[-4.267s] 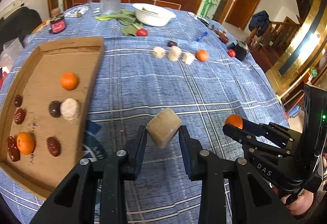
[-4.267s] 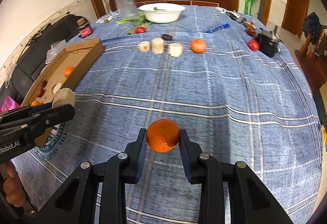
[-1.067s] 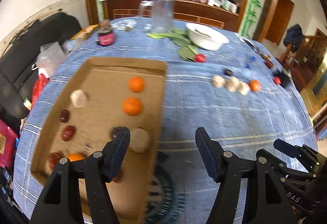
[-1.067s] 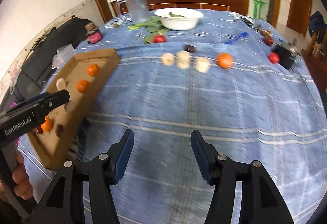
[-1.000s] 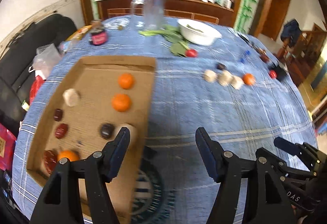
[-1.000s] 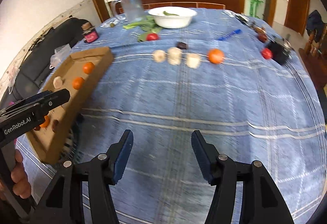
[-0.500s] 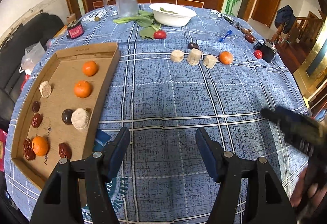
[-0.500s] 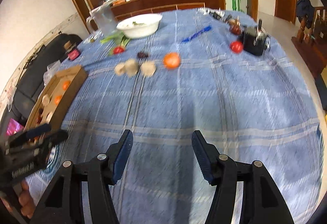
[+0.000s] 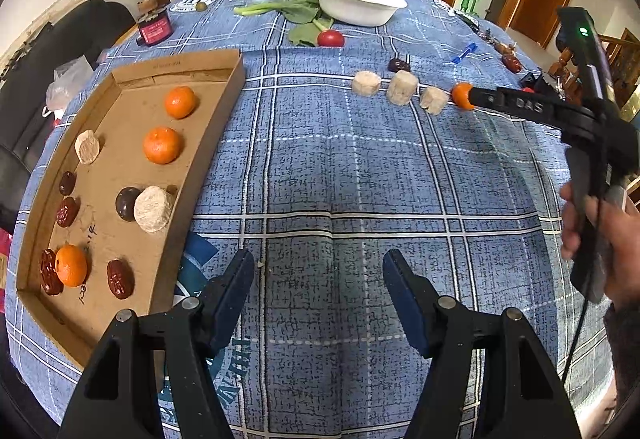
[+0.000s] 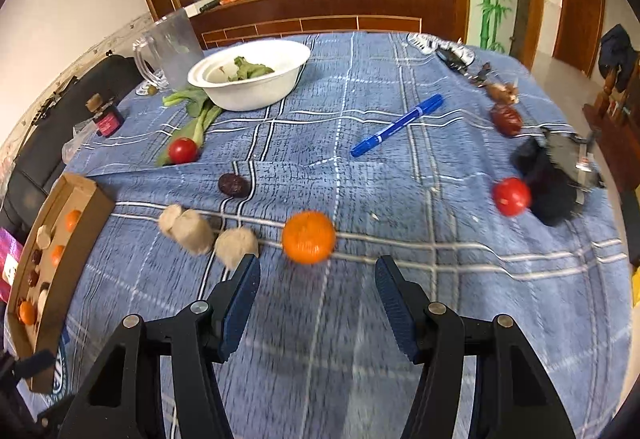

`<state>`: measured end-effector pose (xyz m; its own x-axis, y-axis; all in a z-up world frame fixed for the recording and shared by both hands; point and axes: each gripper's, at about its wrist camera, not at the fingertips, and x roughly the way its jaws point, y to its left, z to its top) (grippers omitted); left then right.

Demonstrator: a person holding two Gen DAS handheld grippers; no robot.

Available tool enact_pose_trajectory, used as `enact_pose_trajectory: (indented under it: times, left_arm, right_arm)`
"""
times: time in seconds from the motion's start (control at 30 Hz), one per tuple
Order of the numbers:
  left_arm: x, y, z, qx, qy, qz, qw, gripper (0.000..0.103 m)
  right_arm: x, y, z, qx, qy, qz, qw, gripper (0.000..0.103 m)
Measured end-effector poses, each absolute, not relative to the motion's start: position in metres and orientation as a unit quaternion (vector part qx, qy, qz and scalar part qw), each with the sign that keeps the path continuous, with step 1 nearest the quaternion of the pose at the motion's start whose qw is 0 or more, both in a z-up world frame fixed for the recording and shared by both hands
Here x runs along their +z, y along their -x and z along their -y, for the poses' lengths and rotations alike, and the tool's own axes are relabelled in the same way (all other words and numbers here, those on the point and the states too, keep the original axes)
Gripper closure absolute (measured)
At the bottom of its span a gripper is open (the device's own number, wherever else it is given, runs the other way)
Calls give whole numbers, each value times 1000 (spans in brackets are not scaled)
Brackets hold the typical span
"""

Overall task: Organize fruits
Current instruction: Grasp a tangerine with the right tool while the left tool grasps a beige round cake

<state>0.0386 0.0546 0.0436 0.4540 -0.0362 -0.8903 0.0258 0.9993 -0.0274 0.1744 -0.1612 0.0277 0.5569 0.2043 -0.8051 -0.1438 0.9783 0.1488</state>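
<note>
both fruits are now lying in the cardboard tray [image 9: 218, 111]; right gripper [image 10: 318, 291], jaws apart, is nearing a tangerine [image 10: 308, 237]; left gripper [image 9: 318, 293] is hanging apart too.

A blue pen [image 10: 397, 125] lies near a white bowl [image 10: 250, 79].

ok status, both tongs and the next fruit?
Left tongs open, empty, over bare cloth beside the cardboard tray. Right tongs open, empty, just short of the loose orange. Pale chunk sits close to its left.
</note>
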Motion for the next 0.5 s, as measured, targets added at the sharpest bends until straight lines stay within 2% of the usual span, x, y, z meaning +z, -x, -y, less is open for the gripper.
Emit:
enact_pose_trajectory:
  times: [0.2, 0.23, 0.27, 0.3, 0.33, 0.5]
  left_arm:
    - [38, -51, -56, -15, 6, -532, 847, 37]
    - [38, -53, -55, -16, 7, -533, 846, 37]
    - [37, -56, -54, -16, 8, -534, 845, 37]
    - [37, -60, -53, -16, 9, -533, 846, 37]
    - [38, -65, -51, -16, 9, -532, 846, 37]
    - [42, -95, -34, -17, 8, -522, 853, 37]
  right_arm:
    - [10, -195, 163, 115, -48, -474, 872, 41]
    - [8, -197, 163, 116, -50, -475, 871, 47]
    - [8, -198, 163, 117, -48, -474, 872, 49]
    - [9, -198, 162, 124, -45, -470, 873, 62]
    - [9, -198, 161, 139, -50, -471, 870, 69]
    - [17, -183, 165, 124, -26, -453, 882, 69]
